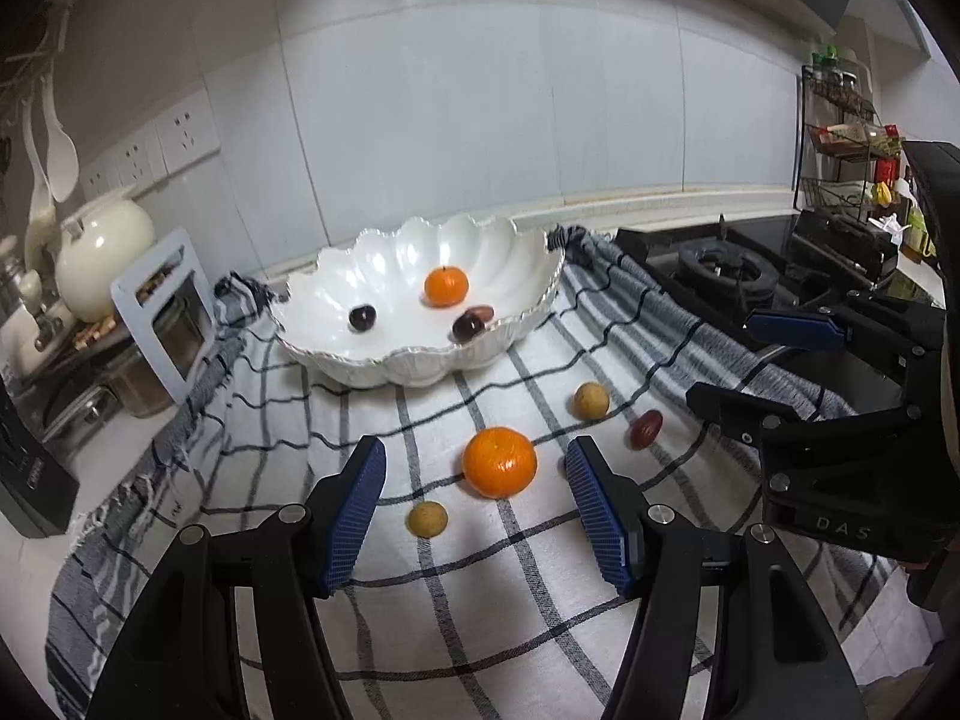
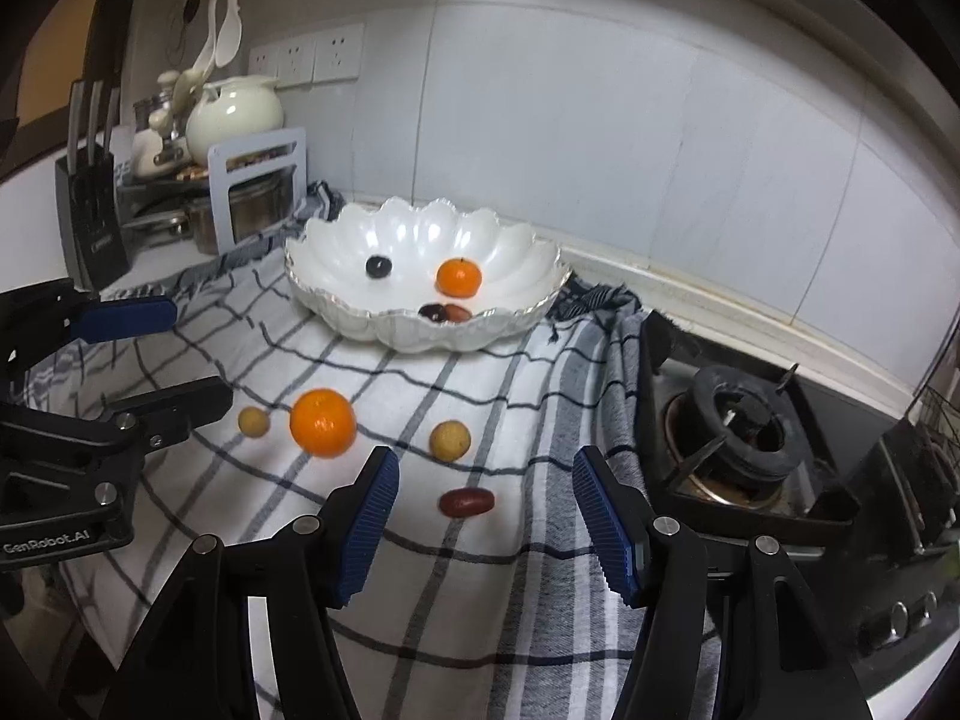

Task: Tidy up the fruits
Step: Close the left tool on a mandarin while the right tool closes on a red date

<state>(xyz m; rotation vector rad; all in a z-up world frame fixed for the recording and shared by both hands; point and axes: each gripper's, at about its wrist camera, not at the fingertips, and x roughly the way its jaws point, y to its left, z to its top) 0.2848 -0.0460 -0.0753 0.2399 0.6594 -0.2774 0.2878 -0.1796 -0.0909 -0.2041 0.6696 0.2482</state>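
A white scalloped bowl (image 1: 336,276) (image 2: 516,252) stands on the checked cloth and holds an orange (image 1: 446,285) (image 2: 458,277), a dark round fruit (image 1: 362,318) (image 2: 378,266) and two dark fruits at its near rim (image 1: 468,327) (image 2: 444,312). On the cloth lie a larger orange (image 1: 499,462) (image 2: 321,422), two small tan round fruits (image 1: 591,401) (image 1: 427,519) (image 2: 449,439) (image 2: 252,422) and a reddish-brown oval fruit (image 1: 646,429) (image 2: 466,502). My left gripper (image 1: 477,501) is open, the large orange just beyond its fingertips. My right gripper (image 2: 486,510) is open, with the oval fruit lying between its pads, untouched.
The checked cloth (image 1: 480,600) (image 2: 420,372) covers the counter. A gas hob (image 1: 723,267) (image 2: 738,426) lies to the right. At the left stand a cream pot (image 1: 102,252) (image 2: 234,111), a white rack (image 1: 165,306) and a knife block (image 2: 90,192). A spice rack (image 1: 846,138) stands far right.
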